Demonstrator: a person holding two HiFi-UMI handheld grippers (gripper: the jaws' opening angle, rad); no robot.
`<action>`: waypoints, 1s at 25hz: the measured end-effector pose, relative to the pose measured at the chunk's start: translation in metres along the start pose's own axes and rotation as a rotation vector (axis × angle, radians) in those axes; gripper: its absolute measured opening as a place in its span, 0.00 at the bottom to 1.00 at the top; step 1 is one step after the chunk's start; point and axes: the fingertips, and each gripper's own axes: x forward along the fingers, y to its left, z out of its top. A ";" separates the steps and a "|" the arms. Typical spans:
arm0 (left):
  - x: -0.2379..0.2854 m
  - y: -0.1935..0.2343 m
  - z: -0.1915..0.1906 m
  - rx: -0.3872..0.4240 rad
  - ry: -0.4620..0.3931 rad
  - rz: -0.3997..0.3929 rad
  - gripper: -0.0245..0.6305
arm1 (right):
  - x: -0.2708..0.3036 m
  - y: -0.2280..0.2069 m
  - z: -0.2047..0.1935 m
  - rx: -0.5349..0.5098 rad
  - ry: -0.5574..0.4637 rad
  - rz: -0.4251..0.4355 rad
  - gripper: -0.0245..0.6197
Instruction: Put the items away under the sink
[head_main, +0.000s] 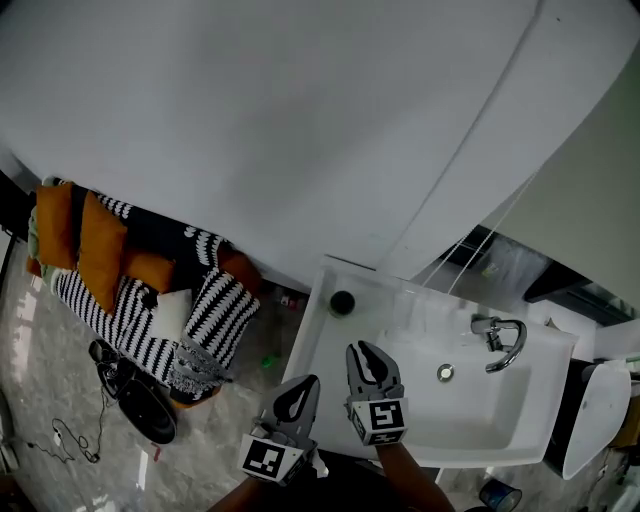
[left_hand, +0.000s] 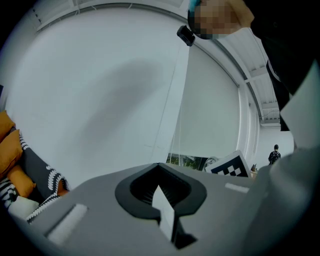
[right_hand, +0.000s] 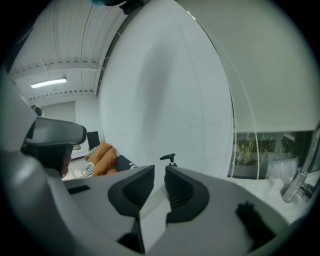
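No words, numbers or brand names legible in any view. Only printed marks noted: a black-and-white square code pattern on the marker cube (head_main: 266, 459) of the left gripper (head_main: 306, 384), and another on the cube face (head_main: 381, 417) of the right gripper (head_main: 362, 350). Neither carries readable characters.

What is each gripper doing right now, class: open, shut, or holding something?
Left gripper: shut, empty.
Right gripper: slightly open, nothing between its jaws.
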 end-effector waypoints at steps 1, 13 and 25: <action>0.003 0.001 0.001 0.005 -0.010 0.001 0.05 | 0.004 -0.002 -0.005 0.003 0.012 0.004 0.16; 0.029 0.014 -0.010 -0.005 0.021 0.036 0.05 | 0.058 -0.024 -0.016 -0.031 0.053 0.043 0.25; 0.037 0.028 -0.012 -0.007 0.026 0.061 0.05 | 0.094 -0.029 -0.014 -0.055 0.053 0.064 0.28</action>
